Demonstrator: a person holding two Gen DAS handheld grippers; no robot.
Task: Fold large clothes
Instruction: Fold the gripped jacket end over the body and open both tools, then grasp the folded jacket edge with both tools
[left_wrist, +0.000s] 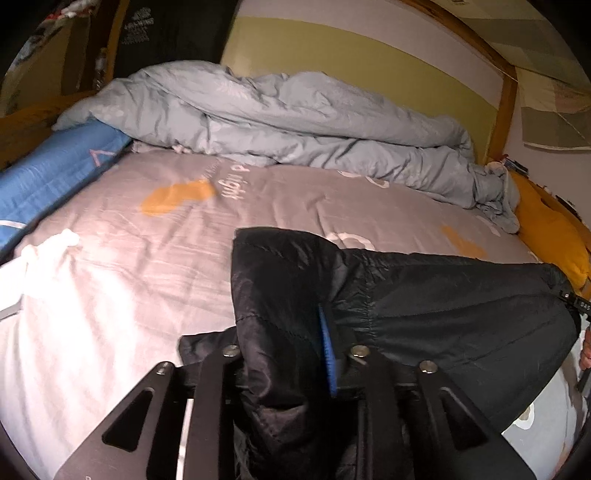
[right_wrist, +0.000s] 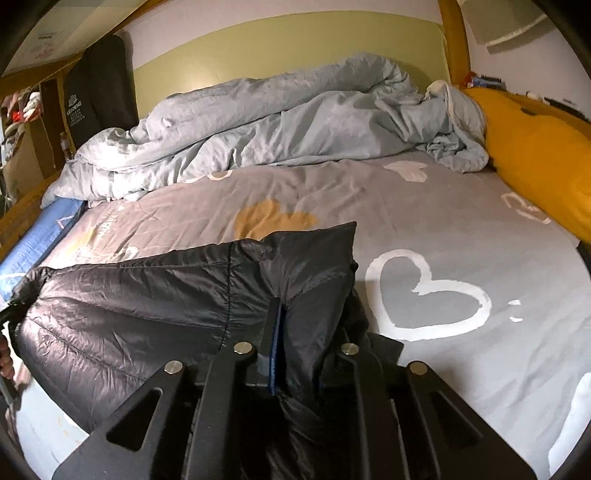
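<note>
A black quilted puffer jacket hangs stretched between my two grippers above the grey bed sheet. My left gripper is shut on the jacket's left end; a blue pad shows against the bunched fabric. My right gripper is shut on the jacket's right end, with its blue pad pressed to the fabric. The jacket's lower part droops out of view beneath both grippers.
A crumpled pale blue duvet lies along the far side of the bed. A blue pillow is at the left, a mustard pillow at the right. The sheet has heart prints. Wooden bed posts stand behind.
</note>
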